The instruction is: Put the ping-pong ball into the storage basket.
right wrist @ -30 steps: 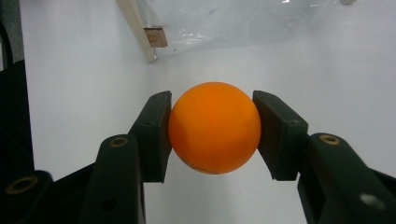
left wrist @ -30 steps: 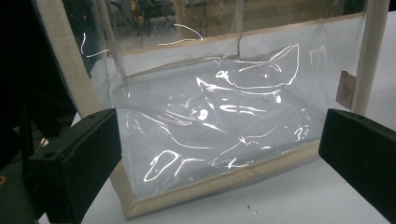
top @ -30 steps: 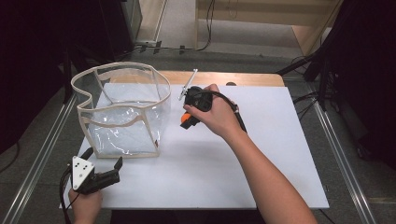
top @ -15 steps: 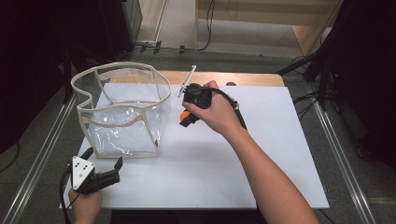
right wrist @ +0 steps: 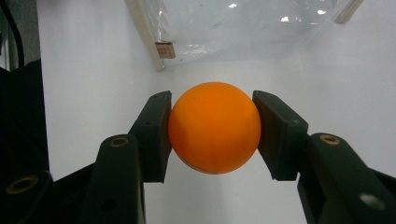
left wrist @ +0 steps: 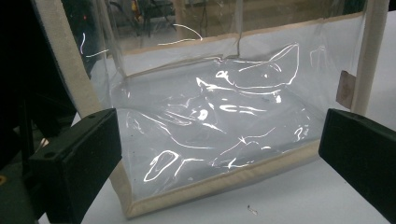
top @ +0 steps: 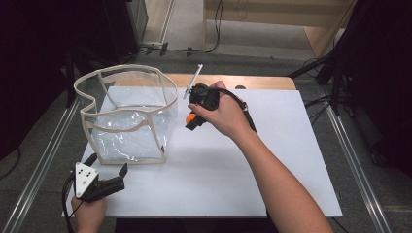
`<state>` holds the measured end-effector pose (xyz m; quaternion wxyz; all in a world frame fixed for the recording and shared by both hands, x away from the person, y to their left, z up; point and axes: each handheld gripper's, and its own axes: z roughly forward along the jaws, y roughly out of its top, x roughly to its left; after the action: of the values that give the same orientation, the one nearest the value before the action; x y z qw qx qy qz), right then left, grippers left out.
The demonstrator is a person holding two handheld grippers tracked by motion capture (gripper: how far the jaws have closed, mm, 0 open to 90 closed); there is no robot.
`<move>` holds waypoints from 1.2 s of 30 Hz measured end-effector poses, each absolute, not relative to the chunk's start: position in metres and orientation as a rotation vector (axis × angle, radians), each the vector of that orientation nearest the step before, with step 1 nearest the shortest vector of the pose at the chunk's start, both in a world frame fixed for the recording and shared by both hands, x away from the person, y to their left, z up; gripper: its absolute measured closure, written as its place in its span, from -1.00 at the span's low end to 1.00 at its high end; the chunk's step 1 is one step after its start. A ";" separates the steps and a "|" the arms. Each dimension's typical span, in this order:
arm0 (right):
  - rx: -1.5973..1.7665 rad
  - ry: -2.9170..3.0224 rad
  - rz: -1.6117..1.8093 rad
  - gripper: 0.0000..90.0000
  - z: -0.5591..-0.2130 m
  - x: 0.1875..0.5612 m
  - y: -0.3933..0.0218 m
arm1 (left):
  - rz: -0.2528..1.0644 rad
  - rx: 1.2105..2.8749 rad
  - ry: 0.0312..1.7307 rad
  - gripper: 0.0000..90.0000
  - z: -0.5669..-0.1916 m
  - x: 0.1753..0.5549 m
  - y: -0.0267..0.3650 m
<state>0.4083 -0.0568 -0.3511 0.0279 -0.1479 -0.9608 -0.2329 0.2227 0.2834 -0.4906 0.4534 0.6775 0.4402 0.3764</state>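
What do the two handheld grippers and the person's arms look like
Both are black two-jaw tools with flat rectangular pads. The left gripper carries a grey three-cornered plate with dark dots and trails a black cable. The right gripper has brass-coloured rivets on its jaw arms and a black cable. The forearms are bare, no sleeves showing.

Even overhead light falls on the white worktop, which is bright and nearly overexposed, while the room around it sinks into darkness. Sharp white glare streaks the clear bag. The orange ball is crisp and throws only a soft shadow.
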 end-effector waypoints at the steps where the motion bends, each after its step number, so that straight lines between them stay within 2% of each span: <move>1: -0.454 -2.965 -0.720 0.06 -0.351 0.408 -0.057 | 0.929 1.672 1.087 -1.00 -0.491 0.223 0.283; 36: -0.416 -2.966 -0.766 0.07 -0.311 0.413 -0.053 | 0.929 1.671 1.088 -1.00 -0.491 0.223 0.283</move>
<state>0.4132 -0.0527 -0.3109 0.0249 -0.1346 -0.9591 -0.2478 0.2228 0.2831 -0.4906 0.4537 0.6770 0.4406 0.3765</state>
